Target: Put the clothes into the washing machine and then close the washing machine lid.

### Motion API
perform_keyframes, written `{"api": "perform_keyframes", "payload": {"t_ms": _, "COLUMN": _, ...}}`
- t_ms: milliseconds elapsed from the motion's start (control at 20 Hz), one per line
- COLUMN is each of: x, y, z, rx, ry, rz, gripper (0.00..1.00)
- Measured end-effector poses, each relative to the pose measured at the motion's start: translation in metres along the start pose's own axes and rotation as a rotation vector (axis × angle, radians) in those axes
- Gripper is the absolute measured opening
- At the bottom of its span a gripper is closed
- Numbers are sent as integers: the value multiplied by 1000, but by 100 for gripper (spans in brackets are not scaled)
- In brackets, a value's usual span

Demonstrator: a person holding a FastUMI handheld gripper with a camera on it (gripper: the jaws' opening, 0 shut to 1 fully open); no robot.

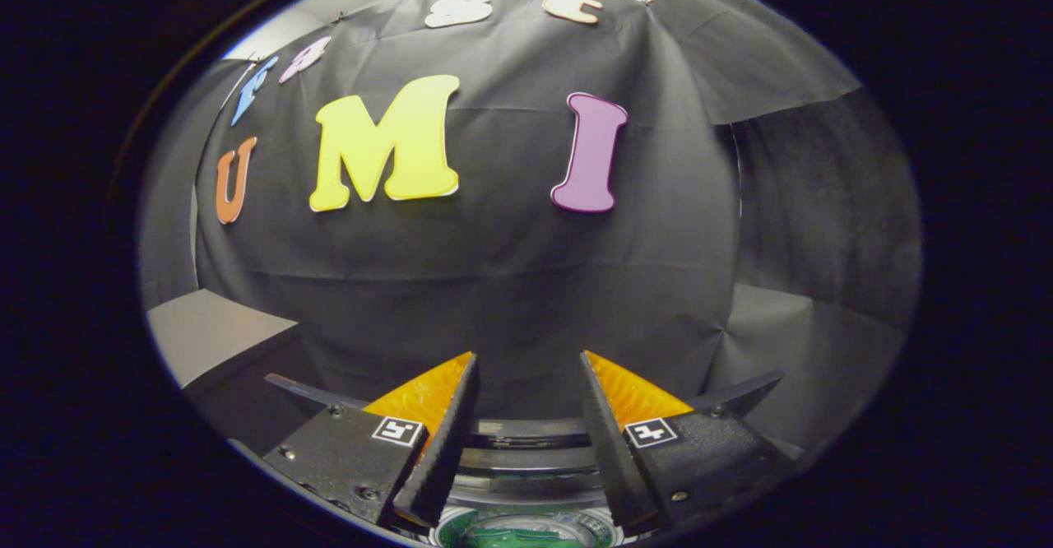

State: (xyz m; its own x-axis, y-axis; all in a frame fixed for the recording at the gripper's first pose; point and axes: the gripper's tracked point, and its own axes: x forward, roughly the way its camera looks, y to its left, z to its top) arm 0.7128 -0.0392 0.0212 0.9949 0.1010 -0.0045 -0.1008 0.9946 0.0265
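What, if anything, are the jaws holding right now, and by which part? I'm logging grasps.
Nothing is held. The gripper has its jaws apart with only the black cloth wall showing in the gap between them; no clothing sits between the fingers.

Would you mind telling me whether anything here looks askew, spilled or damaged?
Nothing stands out. The gripper is open with nothing between its fingers, aimed at the black cloth wall; a round machine rim sits below them, apparently intact.

The draped cloth booth wall (pixel 510 285) is plain black. A flat pale grey counter (pixel 206 334) lies to its left. Between the parted tongs (pixel 526 367), a round grey-rimmed washing machine lid (pixel 526 482) shows green and white beneath.
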Motion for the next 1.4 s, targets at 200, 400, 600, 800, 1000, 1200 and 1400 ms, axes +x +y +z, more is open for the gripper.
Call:
{"api": "perform_keyframes", "payload": {"t_ms": 200, "x": -9, "y": 0, "z": -4, "rx": 4, "ry": -9, "rz": -10, "gripper": 76}}
{"api": "perform_keyframes", "payload": {"t_ms": 400, "x": -23, "y": -1, "z": -10, "rx": 1, "ry": -17, "rz": -15, "gripper": 76}}
{"api": "perform_keyframes", "payload": {"t_ms": 600, "x": -40, "y": -1, "z": -20, "rx": -8, "ry": 6, "rz": -27, "gripper": 76}}
{"api": "perform_keyframes", "payload": {"t_ms": 800, "x": -58, "y": -3, "z": -32, "rx": 11, "ry": 44, "rz": -31, "gripper": 76}}
{"api": "perform_keyframes", "payload": {"t_ms": 1000, "x": -80, "y": -3, "z": -50, "rx": 8, "ry": 82, "rz": -34, "gripper": 76}}
{"api": "perform_keyframes", "payload": {"t_ms": 1200, "x": -102, "y": -2, "z": -76, "rx": -8, "ry": 135, "rz": -29, "gripper": 76}}
{"api": "perform_keyframes", "payload": {"t_ms": 1400, "x": -130, "y": 4, "z": -105, "rx": -33, "ry": 189, "rz": -12, "gripper": 77}}
